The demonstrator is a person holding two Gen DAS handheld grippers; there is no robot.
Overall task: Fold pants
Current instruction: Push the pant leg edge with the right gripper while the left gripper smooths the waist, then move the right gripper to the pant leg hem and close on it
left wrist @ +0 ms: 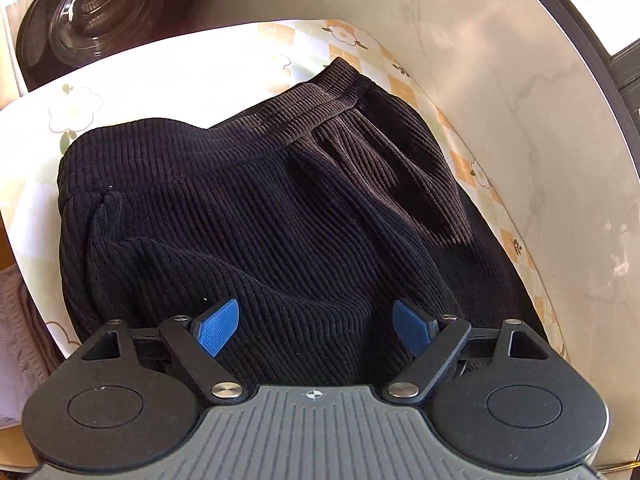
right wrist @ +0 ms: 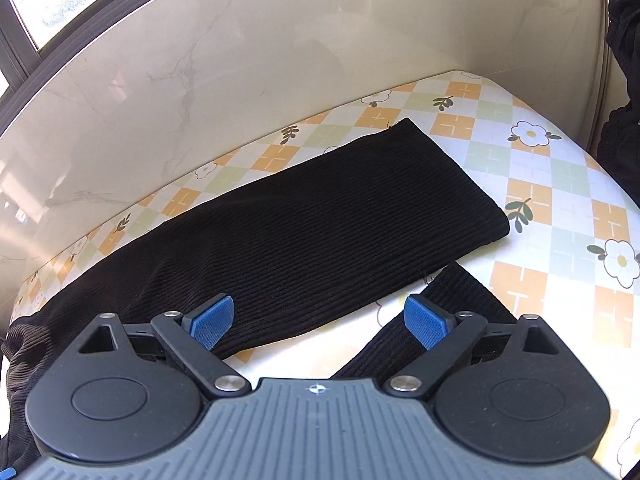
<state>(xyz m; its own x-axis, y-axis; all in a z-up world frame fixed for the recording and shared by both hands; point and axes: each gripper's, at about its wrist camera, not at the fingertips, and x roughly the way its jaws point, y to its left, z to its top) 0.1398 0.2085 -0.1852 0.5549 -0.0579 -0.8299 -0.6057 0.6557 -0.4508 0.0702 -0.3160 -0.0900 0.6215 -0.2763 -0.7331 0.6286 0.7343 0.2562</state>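
My left fingers (left wrist: pixel 316 322) and right fingers (right wrist: pixel 318 320) hung released above the unfolded pants (left wrist: pixel 260 208); next, I judged, grasp the legs.

One pair of black pants (left wrist: pixel 256 200), two grippers – left (left wrist: pixel 316 324) and right (right wrist: pixel 320 320) – each with two blue pads, one flowered tablecloth (right wrist: pixel 560 200), one glass lid (left wrist: pixel 96 16)
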